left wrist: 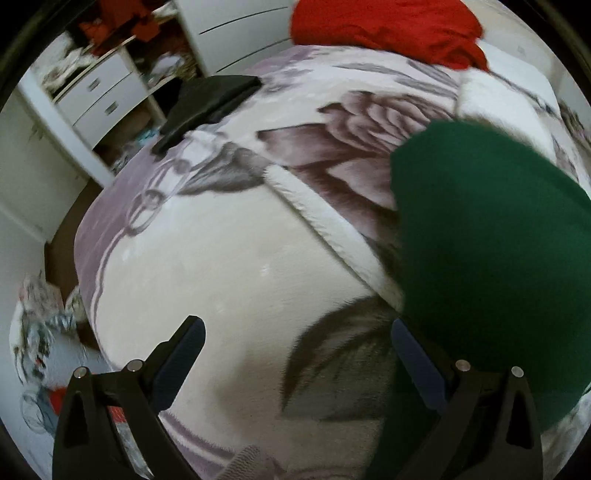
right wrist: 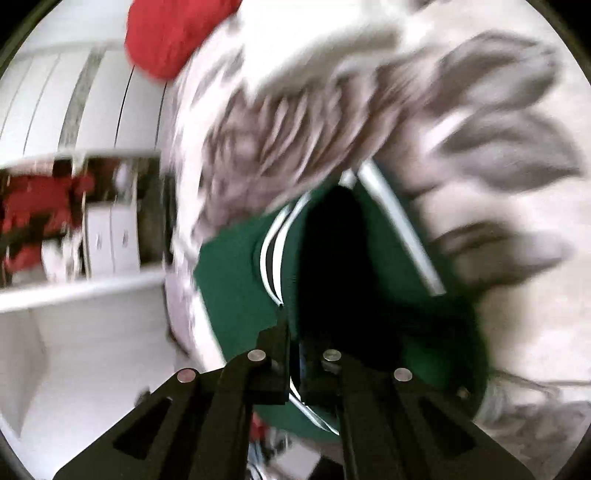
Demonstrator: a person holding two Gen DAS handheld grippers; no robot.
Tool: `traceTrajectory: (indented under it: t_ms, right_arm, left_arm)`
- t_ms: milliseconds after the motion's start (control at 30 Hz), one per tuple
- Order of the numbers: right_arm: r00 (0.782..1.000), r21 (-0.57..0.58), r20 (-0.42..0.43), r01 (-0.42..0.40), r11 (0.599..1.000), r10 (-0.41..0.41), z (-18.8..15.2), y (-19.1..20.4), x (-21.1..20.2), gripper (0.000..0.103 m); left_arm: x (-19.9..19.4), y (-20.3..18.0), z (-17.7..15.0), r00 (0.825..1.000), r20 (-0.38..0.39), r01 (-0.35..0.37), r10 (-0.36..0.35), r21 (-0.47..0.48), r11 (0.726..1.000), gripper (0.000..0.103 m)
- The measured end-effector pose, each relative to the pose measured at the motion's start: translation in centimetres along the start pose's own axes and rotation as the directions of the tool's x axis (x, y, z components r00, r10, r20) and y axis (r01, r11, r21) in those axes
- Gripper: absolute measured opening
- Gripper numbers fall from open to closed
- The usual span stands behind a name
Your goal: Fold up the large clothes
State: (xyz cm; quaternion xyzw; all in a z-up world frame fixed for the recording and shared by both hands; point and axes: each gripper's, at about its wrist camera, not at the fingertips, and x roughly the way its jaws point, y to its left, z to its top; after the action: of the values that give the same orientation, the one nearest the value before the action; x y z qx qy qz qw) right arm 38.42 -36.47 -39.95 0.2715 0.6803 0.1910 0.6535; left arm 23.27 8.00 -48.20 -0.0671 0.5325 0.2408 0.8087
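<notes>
I am working over a bed (left wrist: 207, 258) covered by a white blanket (left wrist: 332, 147) with grey flowers, which is filling most of both views. A green garment (left wrist: 491, 258) is lying on the blanket to the right of my left gripper (left wrist: 297, 332), whose jaws are standing wide apart with nothing between them. My right gripper (right wrist: 293, 332) is pinching the white-striped edge of that green garment (right wrist: 236, 277), jaws closed tight. A red garment (left wrist: 388, 29) is sitting at the bed's far edge.

Green garment (left wrist: 480, 240) matt cloth; blanket (left wrist: 229, 258) plush, fuzzy; tongs (left wrist: 295, 354) matt plastic.
</notes>
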Motion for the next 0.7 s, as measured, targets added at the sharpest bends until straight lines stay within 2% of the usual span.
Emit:
traceTrajectory:
  t_ms: [67, 133, 167, 233, 300, 367, 433, 500, 533, 567, 600, 633, 667, 700]
  right_arm:
    - [0.998, 0.018, -0.005, 0.055, 0.998, -0.055, 1.4, -1.4, 0.5, 0.002]
    - [0.987, -0.015, -0.137, 0.083, 0.996, -0.084, 1.7, -3.1, 4.0, 0.003]
    - [0.976, 0.0, -0.206, 0.067, 0.998, -0.065, 1.5, -3.7, 5.5, 0.004]
    - [0.958, 0.035, -0.286, 0.006, 0.999, 0.004, 0.5, -4.1, 6.8, 0.015]
    - [0.953, 0.024, -0.298, -0.056, 0.998, 0.061, -1.0, -4.1, 6.6, 0.043]
    - [0.941, 0.029, -0.325, -0.093, 0.995, 0.097, -3.0, -4.5, 6.7, 0.054]
    - [0.925, 0.055, -0.36, -0.111, 0.992, 0.124, -4.7, -5.3, 7.3, 0.055]
    - [0.894, 0.115, -0.413, -0.14, 0.984, 0.175, -6.5, -6.4, 9.4, 0.057]
    - [0.873, 0.134, -0.445, -0.154, 0.979, 0.198, -7.3, -6.7, 10.9, 0.057]
    - [0.868, 0.141, -0.448, -0.168, 0.976, 0.214, -8.4, -6.9, 11.5, 0.057]
    - [0.881, 0.132, -0.425, -0.166, 0.977, 0.207, -8.8, -6.6, 12.3, 0.046]
    - [0.889, 0.113, -0.417, -0.159, 0.981, 0.192, -9.3, -6.1, 12.7, 0.031]
    - [0.895, 0.087, -0.412, -0.145, 0.986, 0.168, -9.5, -5.3, 12.7, 0.008]
    - [0.922, 0.064, -0.365, -0.111, 0.992, 0.127, -9.4, -4.6, 11.5, 0.007]
  left_arm:
    - [0.7, -0.4, 0.0, 1.0, -0.009, -0.012, 0.012, 0.01, 1.0, 0.103]
    - [2.0, -0.5, -0.1, 0.997, -0.043, -0.065, 0.067, 0.043, 0.997, 0.103]
    - [2.6, -0.5, -0.2, 0.995, -0.058, -0.08, 0.084, 0.059, 0.995, 0.103]
    - [3.4, 0.1, -0.5, 0.993, -0.072, -0.089, 0.094, 0.072, 0.993, 0.103]
    - [3.7, 0.7, -0.7, 0.994, -0.079, -0.072, 0.077, 0.063, 0.995, 0.103]
    - [3.8, 0.8, -0.7, 0.993, -0.091, -0.066, 0.071, 0.064, 0.996, 0.103]
    - [3.6, 0.4, -0.8, 0.993, -0.088, -0.07, 0.076, 0.074, 0.995, 0.103]
    - [3.1, 0.1, -0.8, 0.993, -0.084, -0.077, 0.084, 0.082, 0.994, 0.103]
    - [2.9, 0.1, -0.8, 0.993, -0.083, -0.077, 0.084, 0.083, 0.994, 0.103]
    - [2.5, 0.0, -0.7, 0.993, -0.083, -0.075, 0.082, 0.082, 0.994, 0.103]
    - [1.8, -0.1, -0.6, 0.994, -0.081, -0.07, 0.077, 0.08, 0.994, 0.103]
    - [1.4, 0.0, -0.5, 0.994, -0.079, -0.068, 0.074, 0.078, 0.995, 0.103]
    - [0.6, 0.0, -0.4, 0.995, -0.071, -0.067, 0.072, 0.074, 0.995, 0.103]
    - [0.1, 0.0, -0.2, 0.996, -0.066, -0.062, 0.067, 0.072, 0.995, 0.103]
